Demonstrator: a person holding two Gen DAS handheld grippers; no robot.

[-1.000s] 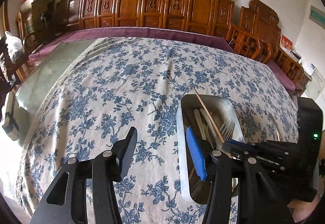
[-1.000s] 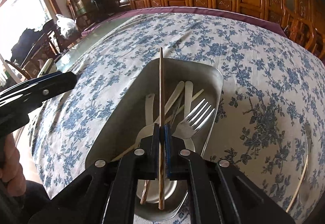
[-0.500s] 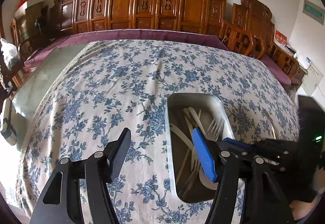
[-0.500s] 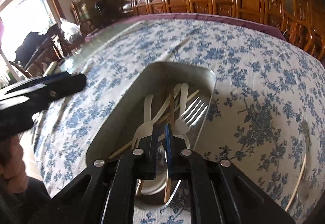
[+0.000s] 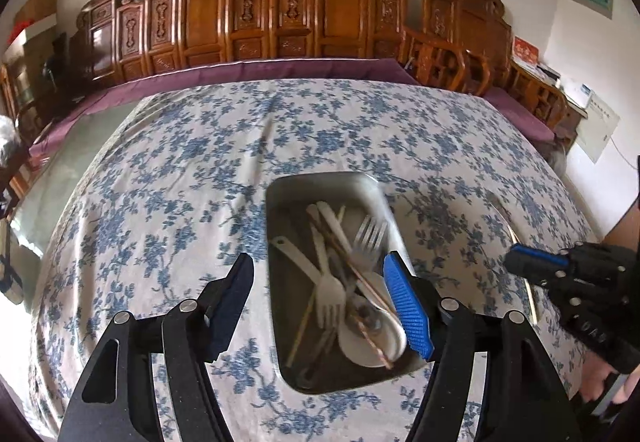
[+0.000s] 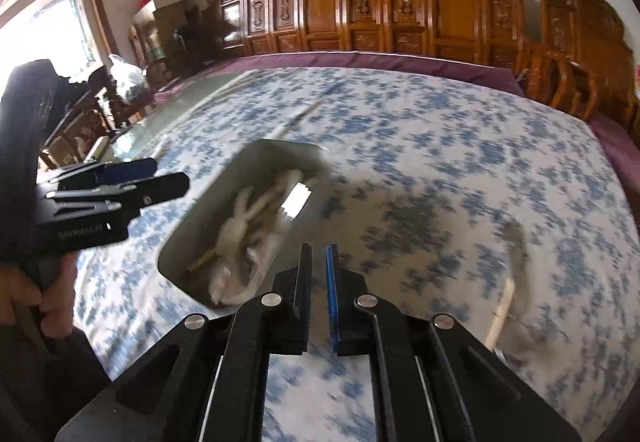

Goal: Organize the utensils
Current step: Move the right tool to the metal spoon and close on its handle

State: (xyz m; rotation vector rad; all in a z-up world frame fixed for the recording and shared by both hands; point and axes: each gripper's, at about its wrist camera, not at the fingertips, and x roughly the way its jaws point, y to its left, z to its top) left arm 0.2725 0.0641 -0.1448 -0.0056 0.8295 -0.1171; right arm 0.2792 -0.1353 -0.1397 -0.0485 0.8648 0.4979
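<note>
The left tool [image 5: 320, 294] hangs over the near end of the metal tray [image 5: 276, 201], its jaws spreading wider with nothing gripped between them. The right tool [image 6: 319, 262] is pinched nearly together and empty, just right of that tray. Forks, spoons and chopsticks [image 5: 340, 282] lie heaped inside the tray on the floral-clothed bench [image 5: 160, 181].
</note>
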